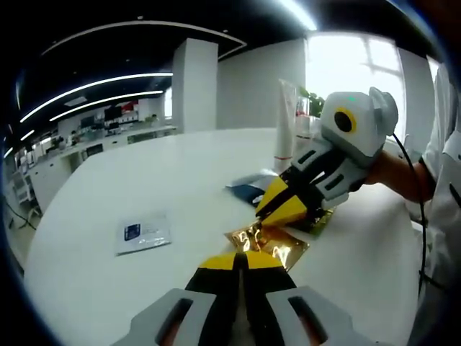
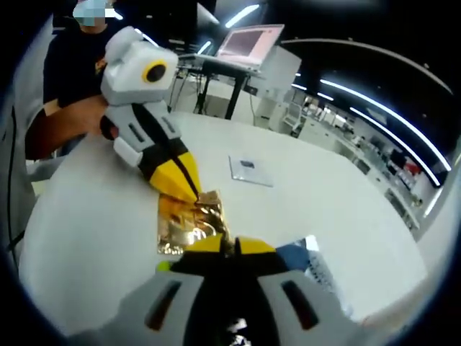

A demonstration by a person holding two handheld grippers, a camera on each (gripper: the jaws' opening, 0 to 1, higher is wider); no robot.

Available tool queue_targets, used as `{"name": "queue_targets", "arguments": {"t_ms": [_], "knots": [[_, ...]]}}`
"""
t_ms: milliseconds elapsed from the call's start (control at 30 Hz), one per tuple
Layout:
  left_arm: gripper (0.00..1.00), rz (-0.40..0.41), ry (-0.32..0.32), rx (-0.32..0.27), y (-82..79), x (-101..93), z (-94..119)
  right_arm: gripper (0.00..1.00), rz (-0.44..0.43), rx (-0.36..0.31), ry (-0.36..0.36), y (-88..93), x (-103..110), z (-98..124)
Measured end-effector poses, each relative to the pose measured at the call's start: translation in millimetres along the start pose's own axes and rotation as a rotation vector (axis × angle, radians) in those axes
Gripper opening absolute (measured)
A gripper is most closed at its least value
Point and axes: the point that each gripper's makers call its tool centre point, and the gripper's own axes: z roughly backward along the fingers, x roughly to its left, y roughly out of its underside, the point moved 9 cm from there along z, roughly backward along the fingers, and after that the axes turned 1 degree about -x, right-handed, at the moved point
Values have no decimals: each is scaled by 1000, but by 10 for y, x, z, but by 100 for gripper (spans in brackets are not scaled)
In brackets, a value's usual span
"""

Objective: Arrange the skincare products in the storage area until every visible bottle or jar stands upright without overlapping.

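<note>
A crinkled gold foil sachet [image 1: 268,245] [image 2: 189,222] lies flat on the white table [image 1: 180,180], between both grippers. In the left gripper view, my left gripper [image 1: 241,259] has its yellow tips shut on the sachet's near edge. My right gripper [image 1: 265,213] comes in from the right and pinches the far edge. In the right gripper view, my right gripper [image 2: 230,245] is shut at the sachet's near corner, and my left gripper [image 2: 193,194] is shut on the opposite edge. A tall white tube [image 1: 288,122] stands upright behind.
A dark blue sachet [image 1: 248,190] [image 2: 311,264] lies beside the gold one. A white sachet with a blue label [image 1: 142,232] [image 2: 251,170] lies apart on the table. A person's arm [image 1: 403,173] holds the right gripper. A laptop on a stand [image 2: 253,45] is beyond the table.
</note>
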Motion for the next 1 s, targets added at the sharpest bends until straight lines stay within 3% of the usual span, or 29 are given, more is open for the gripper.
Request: {"name": "queue_targets", "arguments": {"t_ms": [267, 500, 1000], "knots": [[2, -28, -7, -8, 15, 8, 6, 5, 34, 12, 4, -12, 4, -12], [2, -134, -42, -13, 22, -3, 12, 5, 37, 12, 6, -15, 9, -17], [3, -227, -71, -12, 16, 3, 12, 5, 23, 10, 6, -7, -1, -20]]}}
